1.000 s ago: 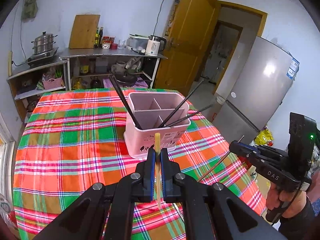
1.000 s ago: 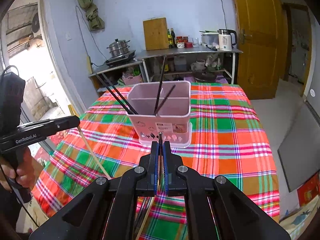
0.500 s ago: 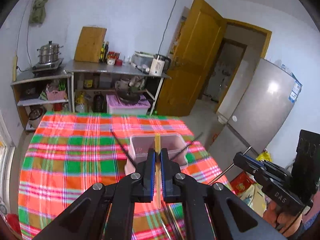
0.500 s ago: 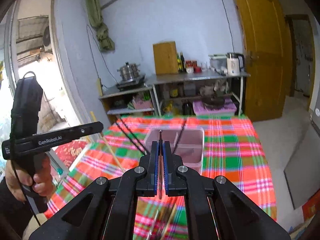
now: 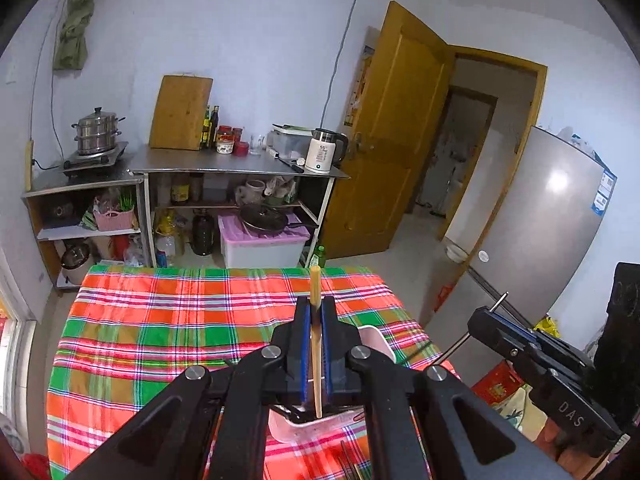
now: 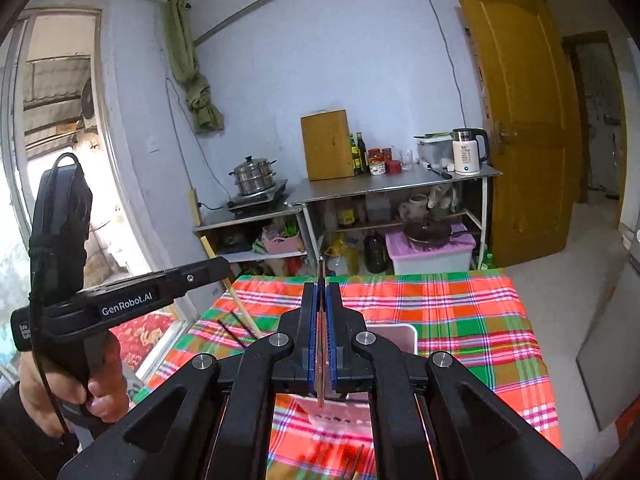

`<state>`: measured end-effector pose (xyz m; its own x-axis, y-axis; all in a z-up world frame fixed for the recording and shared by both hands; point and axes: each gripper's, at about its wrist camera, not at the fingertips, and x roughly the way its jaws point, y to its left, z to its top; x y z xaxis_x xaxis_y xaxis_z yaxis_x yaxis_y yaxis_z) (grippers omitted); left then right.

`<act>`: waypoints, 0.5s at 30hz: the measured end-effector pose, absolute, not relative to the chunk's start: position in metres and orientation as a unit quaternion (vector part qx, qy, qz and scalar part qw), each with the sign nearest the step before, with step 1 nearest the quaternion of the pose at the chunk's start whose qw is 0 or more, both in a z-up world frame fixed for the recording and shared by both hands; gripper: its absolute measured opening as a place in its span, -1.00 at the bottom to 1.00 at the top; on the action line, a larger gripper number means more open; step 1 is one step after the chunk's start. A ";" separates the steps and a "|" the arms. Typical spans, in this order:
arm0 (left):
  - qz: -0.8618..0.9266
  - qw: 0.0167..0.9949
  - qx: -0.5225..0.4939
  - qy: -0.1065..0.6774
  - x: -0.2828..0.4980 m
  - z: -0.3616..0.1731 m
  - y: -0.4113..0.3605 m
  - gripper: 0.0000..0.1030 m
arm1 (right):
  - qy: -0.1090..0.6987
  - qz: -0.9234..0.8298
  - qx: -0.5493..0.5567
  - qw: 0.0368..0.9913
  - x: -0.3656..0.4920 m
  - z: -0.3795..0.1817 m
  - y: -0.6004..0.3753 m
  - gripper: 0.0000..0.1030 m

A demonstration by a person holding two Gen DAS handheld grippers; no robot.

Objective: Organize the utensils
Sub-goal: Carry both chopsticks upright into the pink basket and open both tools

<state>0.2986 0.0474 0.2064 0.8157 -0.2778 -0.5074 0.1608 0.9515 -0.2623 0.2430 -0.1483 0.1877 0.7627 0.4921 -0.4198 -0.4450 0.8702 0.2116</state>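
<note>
Since both grippers hang above the pink holder [image 5: 316, 430] w/ sticks upright, the risk is a tip catching the rim or a divider and tipping the holder on the plaid cloth [image 5: 160, 320]. Left gripper [image 5: 316, 344]: jaws pinching a wooden chopstick [image 5: 315, 292], long axis vertical, lower tip just over the holder's opening. Right gripper [image 6: 320, 336]: jaws pinching a thin metal chopstick [image 6: 320, 272], also vertical, tip down toward the holder.
</note>
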 end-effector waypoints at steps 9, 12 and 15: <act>-0.123 0.939 -0.107 0.302 0.321 0.164 0.047 -0.91 | 0.251 0.240 0.041 0.937 0.265 0.155 -0.137 -0.92; -0.120 0.936 -0.101 0.315 0.325 0.149 0.046 -0.90 | 0.264 0.239 0.035 0.934 0.269 0.141 -0.134 -0.92; -0.119 0.934 -0.102 0.323 0.326 0.138 0.047 -0.89 | 0.275 0.239 0.026 0.931 0.270 0.131 -0.132 -0.92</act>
